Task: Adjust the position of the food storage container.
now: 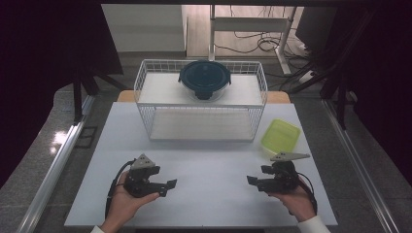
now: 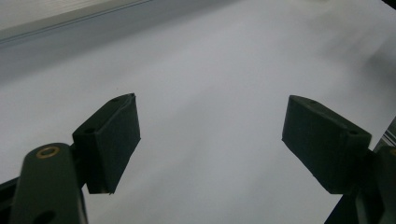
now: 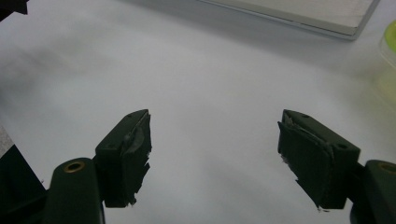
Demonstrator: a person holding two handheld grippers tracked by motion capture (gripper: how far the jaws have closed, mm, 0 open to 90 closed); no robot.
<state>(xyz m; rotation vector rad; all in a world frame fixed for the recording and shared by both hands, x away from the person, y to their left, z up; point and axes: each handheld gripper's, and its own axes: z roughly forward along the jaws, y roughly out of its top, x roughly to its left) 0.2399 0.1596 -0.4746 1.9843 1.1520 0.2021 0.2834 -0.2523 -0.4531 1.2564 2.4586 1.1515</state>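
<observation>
Yellow-green plastic, that lid lies on the table just ahead of the right gripper, off past its outer jaw. Both grippers (left gripper too) sit low with jaws wide apart, nothing between them. I'd bring the right one in level, straddling the lid's near edge before squeezing. The bowl waits on the wire rack.
</observation>
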